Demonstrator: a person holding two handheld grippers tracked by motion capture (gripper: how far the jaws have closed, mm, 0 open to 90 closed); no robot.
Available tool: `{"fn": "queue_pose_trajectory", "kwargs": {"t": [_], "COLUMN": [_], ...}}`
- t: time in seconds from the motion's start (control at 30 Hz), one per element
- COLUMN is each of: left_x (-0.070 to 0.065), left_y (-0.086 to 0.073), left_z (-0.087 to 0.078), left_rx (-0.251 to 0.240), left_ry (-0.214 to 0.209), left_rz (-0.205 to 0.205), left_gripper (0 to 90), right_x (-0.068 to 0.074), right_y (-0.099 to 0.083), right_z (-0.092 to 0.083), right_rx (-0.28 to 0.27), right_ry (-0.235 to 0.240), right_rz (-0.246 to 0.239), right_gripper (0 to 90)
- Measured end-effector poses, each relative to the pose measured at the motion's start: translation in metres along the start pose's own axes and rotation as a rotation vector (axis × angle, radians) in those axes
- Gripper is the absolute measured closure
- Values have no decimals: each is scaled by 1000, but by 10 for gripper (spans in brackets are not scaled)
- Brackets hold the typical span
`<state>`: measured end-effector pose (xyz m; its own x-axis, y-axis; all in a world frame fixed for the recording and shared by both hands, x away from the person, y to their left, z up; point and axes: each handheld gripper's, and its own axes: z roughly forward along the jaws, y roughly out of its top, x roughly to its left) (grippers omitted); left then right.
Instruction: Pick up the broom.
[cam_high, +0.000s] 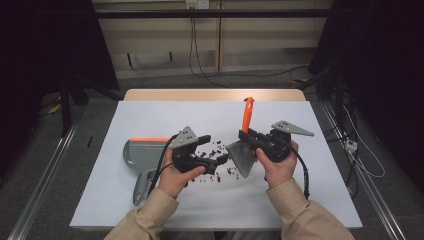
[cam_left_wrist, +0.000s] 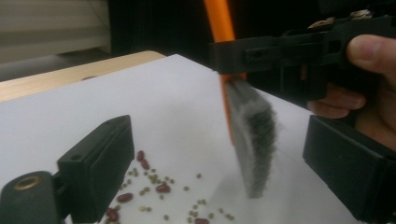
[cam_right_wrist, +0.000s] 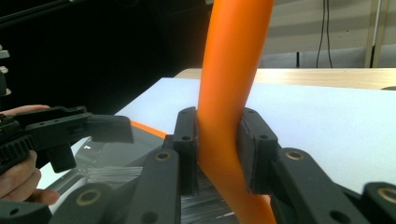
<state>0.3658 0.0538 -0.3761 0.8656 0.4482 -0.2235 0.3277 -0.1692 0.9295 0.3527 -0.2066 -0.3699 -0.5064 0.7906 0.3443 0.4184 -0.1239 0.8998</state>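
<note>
- Beans (cam_high: 218, 150), red and small greenish ones, lie scattered mid-table between the two grippers; judged job is sweeping them into the dustpan.
- dustpan (cam_high: 141, 154), grey with orange rim, lies flat at far left on the white table (cam_high: 150, 115), handle toward the person, mouth facing the spill so it can catch a sweep; nobody holds it.
- left gripper (cam_high: 216, 161), just right of the dustpan, has its jaws standing wide apart with nothing between them, hanging over the beans; probably free to go steady the pan.
- brush (cam_high: 242, 156) is right of the beans, bristles down and tilted, near the table surface; contact unclear.
- right gripper (cam_right_wrist: 218, 154) is clamped on the brush's orange handle (cam_right_wrist: 231, 70), pads pressing both sides low on it, likely for control.
</note>
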Motion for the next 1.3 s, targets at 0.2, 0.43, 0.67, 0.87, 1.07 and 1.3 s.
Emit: {"fn": "queue_pose_trajectory", "kwargs": {"t": [0.2, 0.43, 0.67, 0.87, 1.07, 1.3], "left_x": [-2, -4, -4, -1, 0, 3], "left_y": [2, 2, -1, -2, -2, 0], "left_z": [6, 13, 17, 16, 14, 7], "left_rx": [17, 53, 65, 75, 79, 85], "left_ry": [-25, -17, 0, -12, -32, -47], "left_rz": [-18, -37, -55, -66, -72, -64], "left_gripper": [222, 418, 538, 643, 757, 832], "right_x": [6, 11, 16, 17, 17, 20], "right_y": [-3, -5, -6, -5, -5, -4], "right_z": [5, 11, 13, 10, 10, 9], "right_rx": [1, 3, 0, -15, -17, -24], "right_ry": [9, 7, 17, 29, 32, 58], "right_rz": [-7, -19, -26, -19, -15, -12], "right_gripper": [712, 712, 712, 711, 711, 709]}}
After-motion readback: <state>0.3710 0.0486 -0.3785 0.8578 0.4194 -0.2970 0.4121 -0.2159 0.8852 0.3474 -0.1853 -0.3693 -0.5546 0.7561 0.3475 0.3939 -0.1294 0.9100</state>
